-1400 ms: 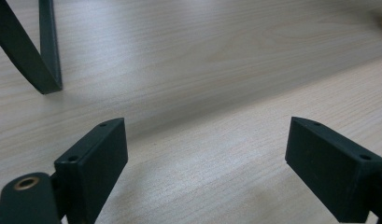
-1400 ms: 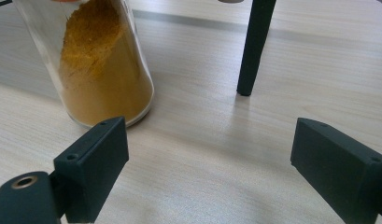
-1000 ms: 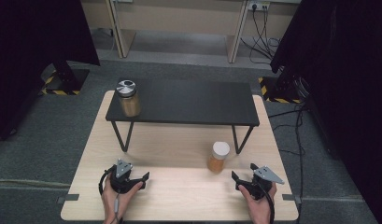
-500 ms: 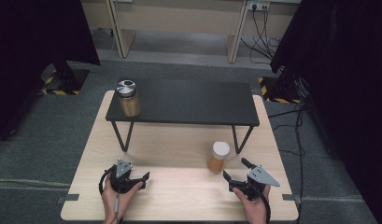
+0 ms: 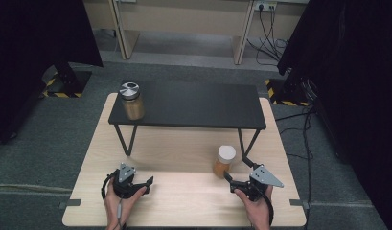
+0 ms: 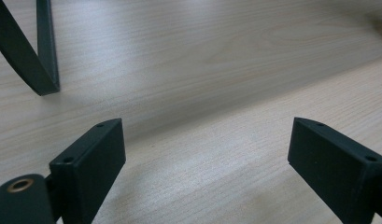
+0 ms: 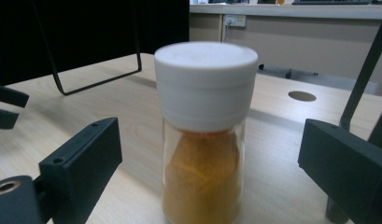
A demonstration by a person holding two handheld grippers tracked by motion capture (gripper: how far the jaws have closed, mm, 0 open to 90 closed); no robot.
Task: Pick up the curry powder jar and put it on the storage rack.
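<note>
My right tongs (image 7: 205, 158) have just been opening and stand wide around the white-lidded jar (image 7: 205, 135) at centre frame, not yet gripping. My left tongs (image 6: 202, 158) gape over bare counter (image 6: 216, 70).

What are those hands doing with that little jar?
A person at a wooden table holds a hand-held gripper in each hand. The right hand-held gripper is reaching for a white-lidded jar of orange powder on the table; its jaws have just been opening and stand either side of the jar without touching it. The left hand-held gripper rests open, holding nothing. A silver-lidded jar stands on the black shelf.
</note>
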